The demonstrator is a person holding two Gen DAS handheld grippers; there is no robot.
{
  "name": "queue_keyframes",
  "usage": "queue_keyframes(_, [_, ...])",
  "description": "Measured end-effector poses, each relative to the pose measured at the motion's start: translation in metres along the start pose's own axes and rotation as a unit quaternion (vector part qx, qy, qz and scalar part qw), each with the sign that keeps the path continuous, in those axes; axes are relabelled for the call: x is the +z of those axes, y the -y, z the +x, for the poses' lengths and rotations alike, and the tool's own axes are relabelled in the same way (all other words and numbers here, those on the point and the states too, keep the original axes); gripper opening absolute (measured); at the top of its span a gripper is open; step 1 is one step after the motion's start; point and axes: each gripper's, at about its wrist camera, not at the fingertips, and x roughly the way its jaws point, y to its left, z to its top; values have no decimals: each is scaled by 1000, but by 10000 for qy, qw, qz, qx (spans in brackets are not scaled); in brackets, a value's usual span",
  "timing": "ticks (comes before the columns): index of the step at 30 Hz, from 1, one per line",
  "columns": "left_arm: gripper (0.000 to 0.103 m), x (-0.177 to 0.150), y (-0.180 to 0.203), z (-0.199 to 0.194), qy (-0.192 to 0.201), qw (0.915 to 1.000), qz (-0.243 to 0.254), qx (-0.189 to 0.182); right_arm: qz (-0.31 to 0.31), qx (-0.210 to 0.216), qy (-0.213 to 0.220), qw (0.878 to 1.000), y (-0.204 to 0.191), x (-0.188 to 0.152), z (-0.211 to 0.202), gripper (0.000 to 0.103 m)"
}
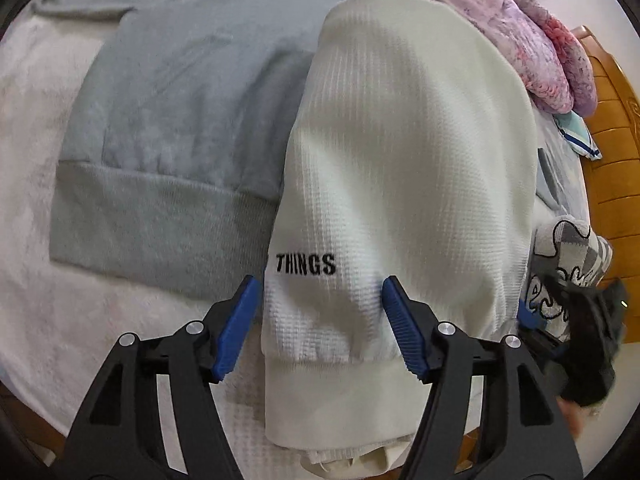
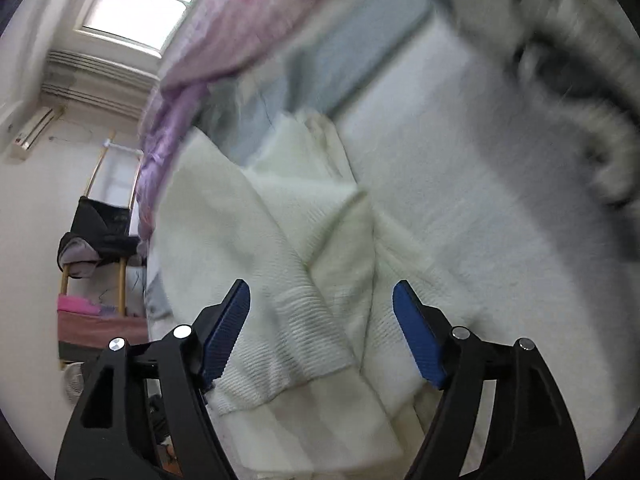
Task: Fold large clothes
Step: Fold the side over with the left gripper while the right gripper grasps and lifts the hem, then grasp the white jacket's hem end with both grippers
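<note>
A cream waffle-knit sweatshirt [image 1: 404, 160] with the black word "THINGS" lies folded into a long strip on the bed, its ribbed hem toward me. My left gripper [image 1: 320, 300] is open, its blue pads on either side of the hem edge, just above the cloth. In the right wrist view the same sweatshirt [image 2: 304, 248] shows its folded sleeve and cuff. My right gripper [image 2: 320, 304] is open over the cuff and holds nothing. It also shows in the left wrist view [image 1: 576, 340], at the garment's right edge.
A grey hoodie [image 1: 180, 120] lies flat to the left, partly under the cream one. A pink-purple quilt [image 1: 532, 40] is bunched at the back right. A patterned grey-white garment [image 1: 572, 252] and the wooden bed frame [image 1: 612, 160] are at the right. The bed sheet [image 1: 40, 160] is pale.
</note>
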Motion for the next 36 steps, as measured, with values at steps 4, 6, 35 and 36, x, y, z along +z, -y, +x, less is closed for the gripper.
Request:
queue_keyframes(4, [67, 3, -1, 3, -13, 10000, -30, 18, -277, 252, -91, 9993, -15, -2, 8, 71])
queue_keyframes(6, [67, 5, -1, 6, -49, 10000, -63, 34, -492, -30, -121, 9987, -24, -5, 15, 61])
queue_keyframes(35, [83, -17, 29, 18, -176, 9991, 358, 138, -1204, -1845, 220, 9752, -35, -60, -52, 34])
queue_keyframes(36, [83, -22, 32, 17, -154, 9989, 405, 198, -1411, -1853, 239, 9722, -45, -66, -51, 34])
